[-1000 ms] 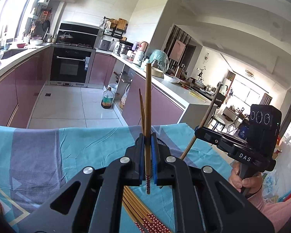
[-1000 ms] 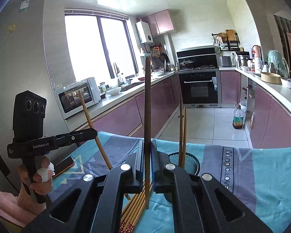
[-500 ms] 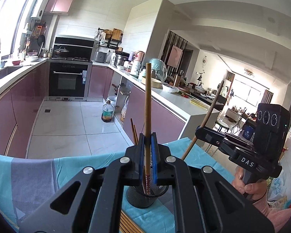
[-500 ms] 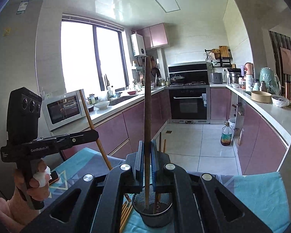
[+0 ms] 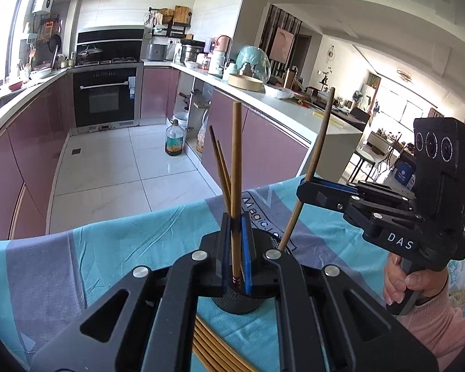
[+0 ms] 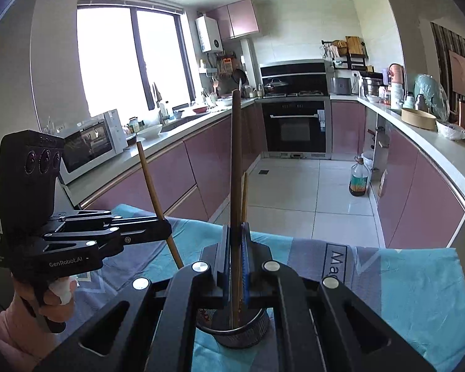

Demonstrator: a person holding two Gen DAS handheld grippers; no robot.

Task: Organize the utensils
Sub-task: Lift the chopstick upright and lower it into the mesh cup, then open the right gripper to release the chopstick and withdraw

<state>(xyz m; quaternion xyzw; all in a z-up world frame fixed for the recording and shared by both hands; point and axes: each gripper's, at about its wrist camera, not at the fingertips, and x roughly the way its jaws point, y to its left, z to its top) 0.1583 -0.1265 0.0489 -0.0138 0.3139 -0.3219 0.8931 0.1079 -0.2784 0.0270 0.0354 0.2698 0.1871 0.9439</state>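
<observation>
The black holder (image 5: pixel 237 302) is mostly hidden behind the tongs, and the loose chopsticks (image 5: pixel 214 345) run off the bottom edge.

Two wrist fisheyes, close over shared holder (image 5: pixel 237 302), facing kitchen

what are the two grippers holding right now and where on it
Each holds one chopstick upright over the black holder. The left gripper pinches its chopstick near the patterned lower end; the right gripper grips its chopstick low too.
</observation>
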